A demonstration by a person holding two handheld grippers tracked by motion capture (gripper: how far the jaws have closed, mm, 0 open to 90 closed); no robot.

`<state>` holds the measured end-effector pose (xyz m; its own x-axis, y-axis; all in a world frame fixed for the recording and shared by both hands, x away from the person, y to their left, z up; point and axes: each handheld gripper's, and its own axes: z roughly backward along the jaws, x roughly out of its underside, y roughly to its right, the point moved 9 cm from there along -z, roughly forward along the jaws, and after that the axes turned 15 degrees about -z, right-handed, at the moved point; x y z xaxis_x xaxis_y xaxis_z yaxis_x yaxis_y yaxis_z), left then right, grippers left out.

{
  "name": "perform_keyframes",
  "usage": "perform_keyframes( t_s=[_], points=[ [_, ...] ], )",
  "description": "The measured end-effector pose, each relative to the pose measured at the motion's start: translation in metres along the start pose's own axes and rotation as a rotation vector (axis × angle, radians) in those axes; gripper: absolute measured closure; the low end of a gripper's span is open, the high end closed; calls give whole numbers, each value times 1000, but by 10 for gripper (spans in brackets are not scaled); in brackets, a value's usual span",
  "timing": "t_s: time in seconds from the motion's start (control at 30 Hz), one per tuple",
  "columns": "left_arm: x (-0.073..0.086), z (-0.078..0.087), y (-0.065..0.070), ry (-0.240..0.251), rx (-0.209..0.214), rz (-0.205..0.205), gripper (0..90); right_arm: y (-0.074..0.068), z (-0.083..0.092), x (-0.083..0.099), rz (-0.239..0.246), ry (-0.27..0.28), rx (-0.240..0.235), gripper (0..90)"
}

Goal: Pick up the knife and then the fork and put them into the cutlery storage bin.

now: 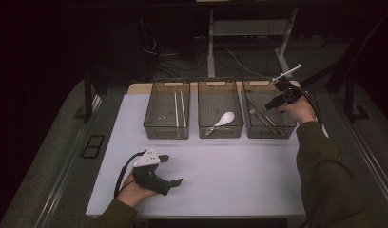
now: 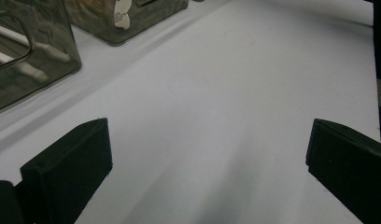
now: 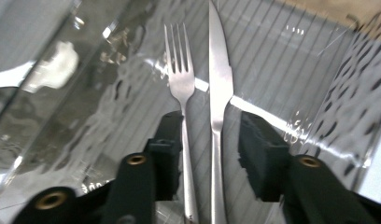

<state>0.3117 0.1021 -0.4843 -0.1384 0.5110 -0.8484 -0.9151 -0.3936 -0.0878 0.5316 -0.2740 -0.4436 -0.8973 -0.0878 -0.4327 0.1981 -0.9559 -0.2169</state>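
My right gripper (image 3: 209, 151) hung inside the right-hand bin (image 1: 291, 127), its jaws partly open on either side of a fork (image 3: 181, 88) and a knife (image 3: 220, 79) lying side by side on the bin floor; whether either jaw touched them I could not tell. My left gripper (image 2: 207, 163) rested low over the white counter (image 2: 254, 93), jaws wide apart and empty. The middle bin (image 1: 220, 131) held a white spoon (image 1: 224, 119), the left bin (image 1: 154, 126) two white sticks (image 1: 179, 109). No legible writing was seen.
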Motion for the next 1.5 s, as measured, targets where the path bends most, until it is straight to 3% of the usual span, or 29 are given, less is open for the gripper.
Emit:
perform_keyframes(
  t_s=[0.13, 0.33, 0.6, 0.73, 1.03, 1.33, 1.5],
  points=[
    [0, 2, -1, -2, -3, -1, 0, -3, 11, 1, 14, 67, -25, 443],
    [0, 3, -1, -1, -6, -3, 0, -12, 26, 11, 19, 146, -121, 367],
    [0, 3, -1, -5, -3, -7, 0, -21, 43, 30, 63, 240, -218, 278],
    [0, 3, -1, -4, -2, -9, 0, -24, 47, 43, 75, 282, -189, 252],
    [-1, 3, 0, -1, -2, -9, 0, -40, 57, 70, 126, 369, -229, 195],
    [-1, 4, -2, 4, -3, -6, 0, -64, 61, 99, 197, 394, -269, 181],
    [-1, 5, -3, 8, -2, -10, 0, -73, 63, 112, 211, 417, -296, 171]
  ],
)
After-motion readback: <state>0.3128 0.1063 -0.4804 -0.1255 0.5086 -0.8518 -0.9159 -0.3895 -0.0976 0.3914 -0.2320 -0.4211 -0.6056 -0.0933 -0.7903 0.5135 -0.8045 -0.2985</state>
